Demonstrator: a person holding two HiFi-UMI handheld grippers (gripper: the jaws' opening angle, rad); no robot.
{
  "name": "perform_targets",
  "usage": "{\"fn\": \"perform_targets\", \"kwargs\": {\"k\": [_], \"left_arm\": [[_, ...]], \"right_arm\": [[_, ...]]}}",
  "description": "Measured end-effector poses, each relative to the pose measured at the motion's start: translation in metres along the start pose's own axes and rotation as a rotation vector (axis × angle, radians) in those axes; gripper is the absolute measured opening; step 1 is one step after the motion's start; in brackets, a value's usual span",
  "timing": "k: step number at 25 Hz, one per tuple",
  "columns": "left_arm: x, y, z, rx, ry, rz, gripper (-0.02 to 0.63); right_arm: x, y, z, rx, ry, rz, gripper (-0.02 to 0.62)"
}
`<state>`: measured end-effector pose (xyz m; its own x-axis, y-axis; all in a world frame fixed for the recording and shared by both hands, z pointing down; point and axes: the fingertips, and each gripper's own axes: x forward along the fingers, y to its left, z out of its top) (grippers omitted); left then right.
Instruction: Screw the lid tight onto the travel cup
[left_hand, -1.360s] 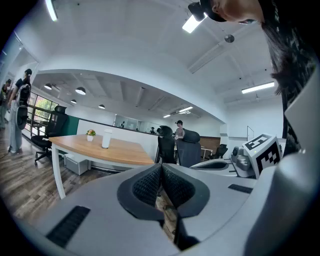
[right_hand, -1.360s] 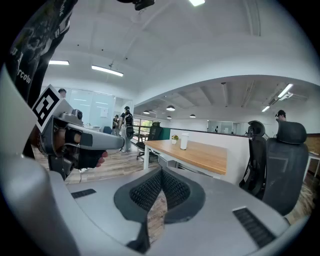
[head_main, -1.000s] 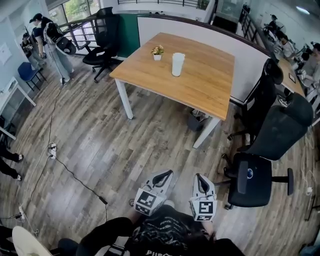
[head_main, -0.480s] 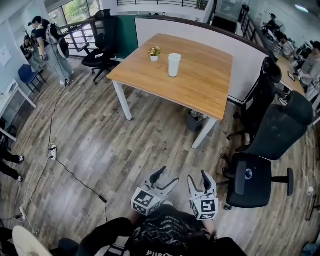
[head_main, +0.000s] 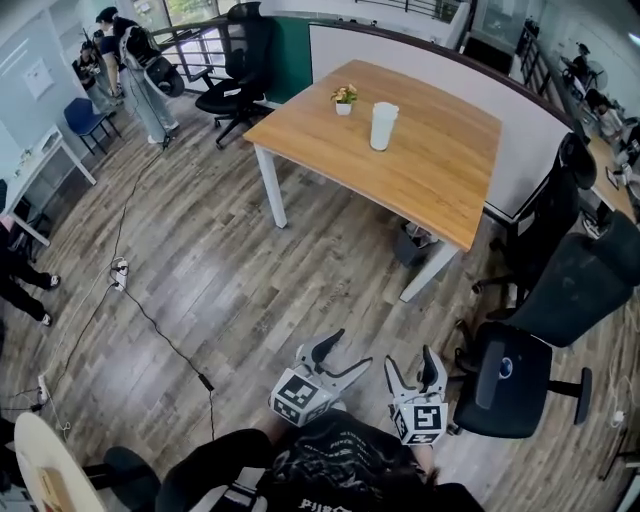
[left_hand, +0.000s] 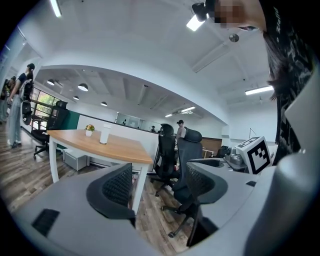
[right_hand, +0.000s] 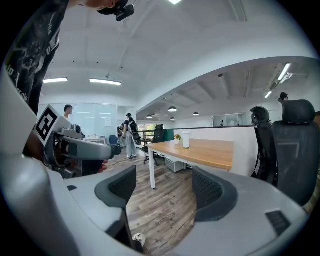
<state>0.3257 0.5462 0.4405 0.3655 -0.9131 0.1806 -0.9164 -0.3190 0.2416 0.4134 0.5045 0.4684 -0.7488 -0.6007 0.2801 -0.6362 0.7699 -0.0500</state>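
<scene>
**Grippers.** The left gripper (head_main: 355, 348), a grey two-jaw unit with black ribbed pads, is held low at the bottom of the head view. It sits just in front of the person's dark printed shirt (head_main: 340, 470). Its jaws have just been opening and now stand wide apart. Nothing lies between them: the left gripper view shows only the grey-brown wood-plank floor (head_main: 220, 270) and distant furniture in the gap.

The right gripper (head_main: 411, 360), of the same build, sits just beside the left one. Its jaws have also just been opening and stand well apart, gripping nothing. The right gripper view shows bare floor between the pads. Both grippers point toward the table.

**Task object.** The tall white travel cup (head_main: 382, 126) stands upright on the light wooden table with white legs (head_main: 440, 180), well apart from both grippers. Whether its lid is fitted cannot be told at this distance.

**Surroundings.**
- A small yellow-flowered plant in a white pot (head_main: 344, 97) stands near the cup, to its left.
- A black office chair (head_main: 505, 375) stands just right of the right gripper.
- A black cable (head_main: 150, 325) runs across the floor at left.
</scene>
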Motion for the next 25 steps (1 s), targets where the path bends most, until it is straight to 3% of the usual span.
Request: {"fn": "perform_targets", "kwargs": {"k": [7,14,25], "left_arm": [[0.021,0.047,0.006,0.009,0.003,-0.011,0.337],[0.056,0.127,0.034,0.041,0.013,-0.012,0.336],[0.1,0.238,0.082,0.073,0.015,-0.098,0.336]], "right_arm": [[0.057,0.002,0.011,-0.019,0.007,0.03,0.336],[0.142,0.002,0.046,-0.031,-0.004,0.031,0.336],[0.252,-0.004,0.081,-0.016,-0.004,-0.062,0.336]]}}
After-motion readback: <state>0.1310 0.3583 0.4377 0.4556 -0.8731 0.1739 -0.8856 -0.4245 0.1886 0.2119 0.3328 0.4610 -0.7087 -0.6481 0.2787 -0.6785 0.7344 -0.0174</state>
